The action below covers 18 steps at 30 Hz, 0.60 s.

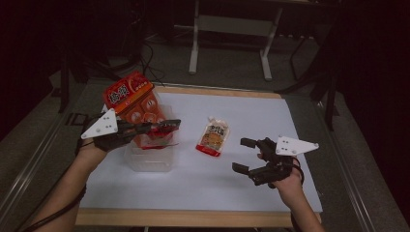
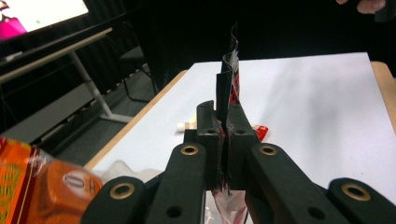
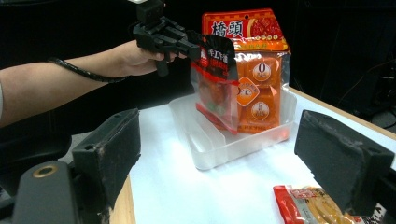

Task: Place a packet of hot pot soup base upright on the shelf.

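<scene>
Red snack pouch [image 3: 215, 84] hung by its top edge from the left claw [image 1: 167, 126], which was clenched on it; in the left claw's own view the black pads [image 2: 208, 135] pressed flat against the thin crimped strip of the pouch [image 2: 229, 93] standing up between them. The pouch dangled over a clear plastic bin [image 3: 219, 144] that sat on the white tabletop [image 1: 251, 183], its lower end down inside the bin at the near side. Just behind it in the same bin stood a taller orange multipack bag [image 3: 254, 70], upright, with a red header and round orange portions showing through its clear front; from above, that bag [image 1: 129, 92] leaned away toward the far left corner. The person's left hand [image 3: 135, 58] held the claw roughly level, a black cable looped round the forearm.

Out on the tabletop, well apart from the bin toward the middle, lay a smaller yellowish packet with a red end [image 1: 213, 137], flat on its back. The right claw [image 1: 245, 155] hovered near it on the person's right side, released, its two black jaws standing wide with nothing between them, and the packet's red end [image 3: 299, 198] showed low between them.
</scene>
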Each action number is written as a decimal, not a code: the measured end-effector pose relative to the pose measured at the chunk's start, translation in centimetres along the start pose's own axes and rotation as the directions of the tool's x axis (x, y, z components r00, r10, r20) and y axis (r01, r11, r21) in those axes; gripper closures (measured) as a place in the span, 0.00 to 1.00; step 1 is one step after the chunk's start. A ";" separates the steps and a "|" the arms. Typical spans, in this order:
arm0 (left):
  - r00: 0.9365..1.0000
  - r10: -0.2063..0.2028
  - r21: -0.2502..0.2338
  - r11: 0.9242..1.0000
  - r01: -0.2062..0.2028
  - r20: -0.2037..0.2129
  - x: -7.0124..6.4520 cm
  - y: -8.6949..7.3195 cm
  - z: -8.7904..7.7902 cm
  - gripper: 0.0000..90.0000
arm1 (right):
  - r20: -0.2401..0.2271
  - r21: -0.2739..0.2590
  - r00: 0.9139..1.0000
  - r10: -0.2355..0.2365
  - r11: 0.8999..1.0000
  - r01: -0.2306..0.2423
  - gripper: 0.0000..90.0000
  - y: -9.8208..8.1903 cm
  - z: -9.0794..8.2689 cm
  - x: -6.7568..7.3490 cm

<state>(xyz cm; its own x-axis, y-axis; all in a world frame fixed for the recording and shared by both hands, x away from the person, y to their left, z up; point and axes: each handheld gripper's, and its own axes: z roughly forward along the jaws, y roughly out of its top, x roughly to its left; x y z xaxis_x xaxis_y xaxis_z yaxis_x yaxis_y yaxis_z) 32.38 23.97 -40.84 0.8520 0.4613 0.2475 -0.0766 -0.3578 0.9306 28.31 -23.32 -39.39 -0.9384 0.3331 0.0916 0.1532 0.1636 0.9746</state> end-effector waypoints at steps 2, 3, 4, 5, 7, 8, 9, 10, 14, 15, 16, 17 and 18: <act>1.000 -0.012 0.001 1.000 0.012 0.000 0.2 -0.4 -0.2 0.97 | -0.003 -0.003 1.000 0.005 1.000 -0.005 0.16 -0.1 0.0 -0.1; 1.000 -0.013 0.003 1.000 0.013 0.001 0.2 -0.6 -0.3 0.97 | -0.003 -0.003 1.000 0.009 1.000 -0.009 0.16 -0.1 0.0 -0.1; 1.000 -0.013 0.003 1.000 0.013 0.001 0.2 -0.6 -0.3 0.97 | -0.003 -0.002 1.000 0.009 1.000 -0.009 0.16 -0.2 0.1 -0.2; 1.000 -0.008 0.010 1.000 0.008 -0.002 0.2 -1.0 -0.5 0.97 | -0.006 -0.001 1.000 0.014 1.000 -0.014 0.16 -0.2 0.1 -0.2; 1.000 -0.013 0.023 1.000 0.013 -0.005 0.4 -1.3 -0.6 0.97 | -0.005 0.003 1.000 0.013 1.000 -0.013 0.16 -0.3 0.2 -0.3; 1.000 -0.018 0.018 1.000 0.019 -0.003 0.5 -1.5 -0.7 0.97 | -0.006 0.005 1.000 0.015 1.000 -0.015 0.16 -0.3 0.2 -0.3; 1.000 -0.030 0.018 0.999 0.030 -0.004 0.6 -1.6 -0.7 0.97 | -0.009 0.004 1.000 0.017 1.000 -0.017 0.16 -0.4 0.3 -0.3; 1.000 -0.031 0.015 0.999 0.031 -0.003 0.7 -1.7 -0.8 0.97 | -0.011 0.002 1.000 0.019 1.000 -0.019 0.16 -0.4 0.3 -0.3; 0.999 -0.045 0.001 0.999 0.045 -0.004 0.9 -2.1 -1.1 0.97 | -0.011 0.004 1.000 0.023 1.000 -0.023 0.16 -0.4 0.3 -0.3; 0.999 -0.039 0.006 0.999 0.039 -0.005 0.9 -2.1 -1.1 0.97 | -0.015 -0.002 0.999 0.029 1.000 -0.029 0.16 -0.5 0.3 -0.4; 0.999 -0.040 0.002 0.999 0.040 -0.005 0.9 -2.1 -1.2 0.97 | -0.014 -0.002 0.999 0.029 1.000 -0.029 0.16 -0.5 0.2 -0.4; 0.999 -0.044 -0.011 0.999 0.044 -0.002 0.9 -2.1 -1.4 0.97 | -0.014 -0.003 0.999 0.030 1.000 -0.031 0.16 -0.5 0.2 -0.4; 0.999 -0.037 -0.007 0.999 0.037 -0.004 0.9 -2.1 -1.4 0.97 | -0.017 -0.005 0.999 0.037 0.999 -0.037 0.16 -0.5 0.2 -0.4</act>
<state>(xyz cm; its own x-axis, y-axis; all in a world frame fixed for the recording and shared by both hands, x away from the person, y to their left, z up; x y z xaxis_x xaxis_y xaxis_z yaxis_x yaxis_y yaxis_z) 32.53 26.26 -42.16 0.8522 0.4775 0.2140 -0.0485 -0.3350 0.9410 28.70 -23.37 -39.95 -0.9372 0.3233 0.1308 0.1861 0.1465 0.9715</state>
